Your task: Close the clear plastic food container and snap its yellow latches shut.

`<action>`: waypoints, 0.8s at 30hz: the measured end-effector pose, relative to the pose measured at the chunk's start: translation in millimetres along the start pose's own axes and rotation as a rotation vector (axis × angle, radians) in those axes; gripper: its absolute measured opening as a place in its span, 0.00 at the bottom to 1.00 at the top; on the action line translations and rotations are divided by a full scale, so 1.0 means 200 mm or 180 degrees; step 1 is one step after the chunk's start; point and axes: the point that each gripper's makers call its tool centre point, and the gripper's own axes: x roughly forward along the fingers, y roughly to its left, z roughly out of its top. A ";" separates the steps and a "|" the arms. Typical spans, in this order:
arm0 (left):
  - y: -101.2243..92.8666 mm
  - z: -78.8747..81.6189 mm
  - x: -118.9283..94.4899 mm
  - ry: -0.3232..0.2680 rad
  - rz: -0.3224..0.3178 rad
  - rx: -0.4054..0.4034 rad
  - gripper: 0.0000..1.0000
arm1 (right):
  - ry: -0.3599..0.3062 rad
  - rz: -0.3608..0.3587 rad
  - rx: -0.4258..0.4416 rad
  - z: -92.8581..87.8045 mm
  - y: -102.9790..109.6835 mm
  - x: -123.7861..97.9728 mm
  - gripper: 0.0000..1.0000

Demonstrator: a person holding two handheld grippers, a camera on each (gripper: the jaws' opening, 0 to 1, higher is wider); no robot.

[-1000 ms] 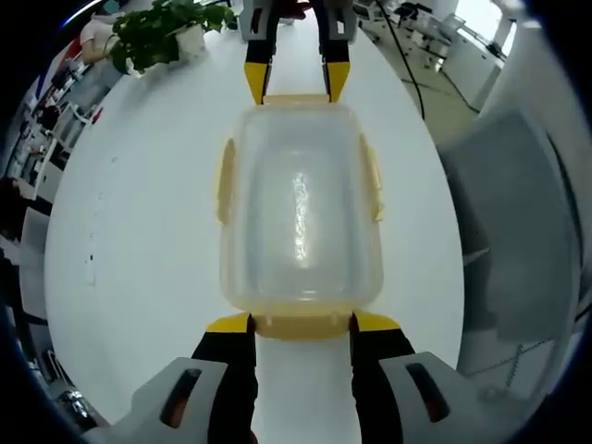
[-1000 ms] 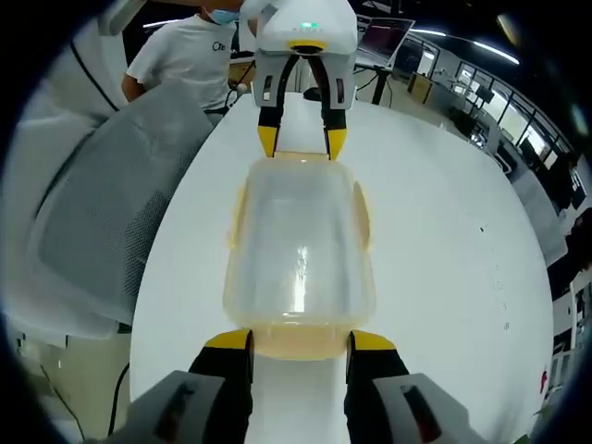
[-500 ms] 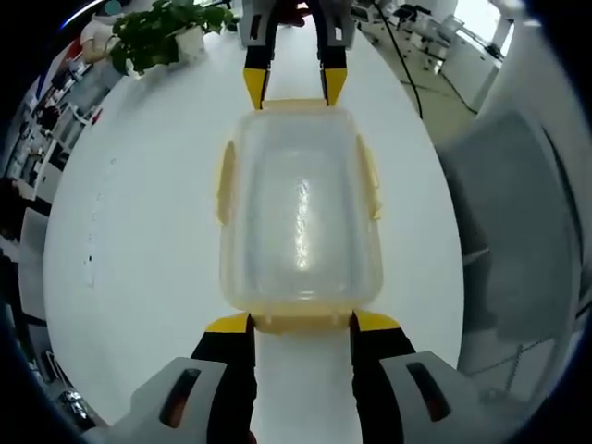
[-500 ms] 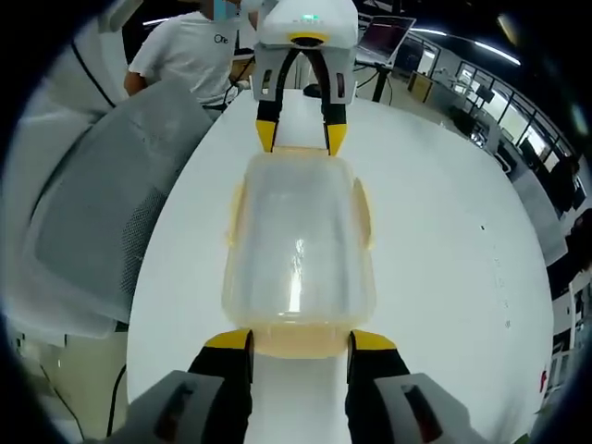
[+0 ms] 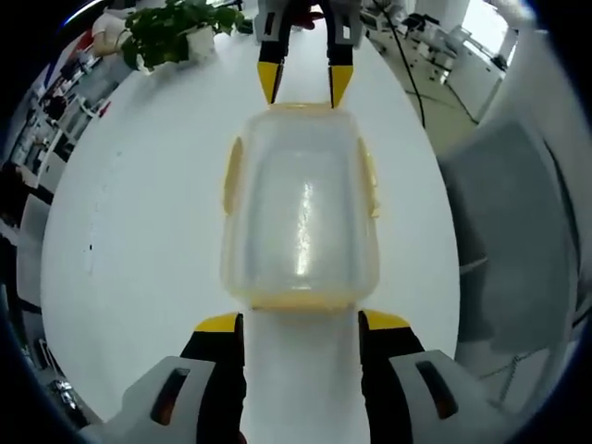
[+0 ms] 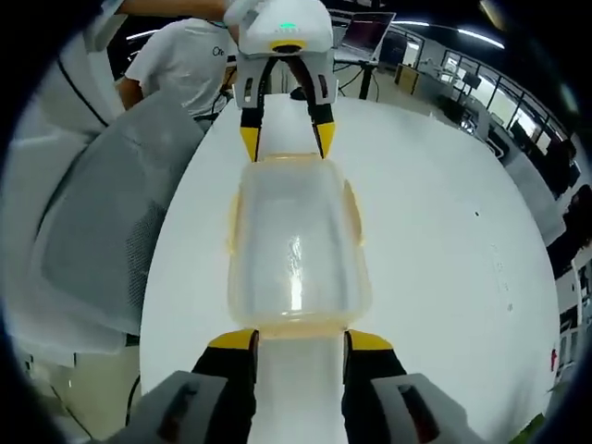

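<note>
Clear plastic food container with its lid on lies lengthwise on the white table in the left gripper view, straight ahead of my left gripper. My two yellow-tipped jaws stand spread apart, empty, just short of the container's near end, where a yellow latch runs across. More yellow latches sit on the long sides, one at the left and one at the right. Beyond the far end, my right gripper points back at me, its jaws parted, tips right at the far edge. A potted plant stands at the table's far left, and a grey chair is beside the table on the right.

From the right gripper view, the same container lies between both tools. My right gripper has its jaws spread, gripping nothing, tips at the near yellow latch. My left gripper faces me at the far end, released too. A mesh chair sits on the left, and a person in a white shirt stands behind it.
</note>
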 end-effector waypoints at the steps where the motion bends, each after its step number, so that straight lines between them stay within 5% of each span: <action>1: 0.00 0.00 0.00 -0.0023 -0.0001 -0.0034 0.47 | 0.0000 -0.0003 0.0015 0.00 0.00 0.00 0.35; 15: 0.04 0.06 -0.07 -0.0491 0.0103 -0.0896 0.43 | -0.0358 -0.0101 0.0979 0.10 0.02 -0.07 0.37; 21: 0.03 0.13 -0.08 -0.0891 0.0071 -0.1621 0.42 | -0.0476 -0.0355 0.1721 0.10 -0.04 -0.08 0.35; 24: 0.01 0.17 -0.07 -0.1039 -0.0014 -0.1941 0.43 | -0.0615 -0.0175 0.2112 0.14 0.00 -0.07 0.34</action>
